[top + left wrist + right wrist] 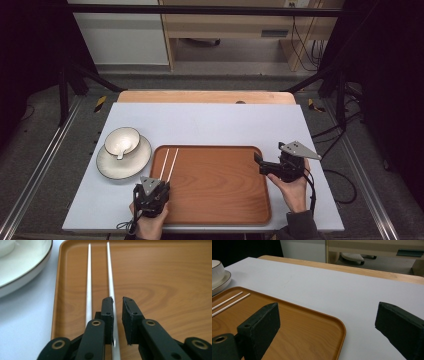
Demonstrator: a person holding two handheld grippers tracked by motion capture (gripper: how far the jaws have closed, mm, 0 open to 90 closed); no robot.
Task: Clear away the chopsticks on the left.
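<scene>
High view – chopsticks: two thin white chopsticks (169,164) are lying side by side in the left part of the brown wooden tray (220,200), long axis running near to far and leaning slightly right at the far end.
High view – left gripper: the left gripper (151,187) is sitting at the chopsticks' near ends, at the tray's near left corner.
High view – right gripper: the right gripper (261,161) is hovering at the tray's right edge, aiming left.
High view – dishes: a white bowl (122,141) is resting on a plate (111,167) just left of the tray.
Left gripper view – chopsticks: both sticks (88,280) are looking smooth, pale and straight, pointing away toward the far rim.
Left gripper view – claw: the jaws are standing slightly parted, a narrow gap showing between them; the right stick is passing under the left jaw, and no pinch is showing.
Right gripper view – claw: the jaws are spread wide, with nothing between them, above the tray's right rim (342,332).
Right gripper view – chopsticks: the pair (229,302) is lying far left on the tray.
</scene>
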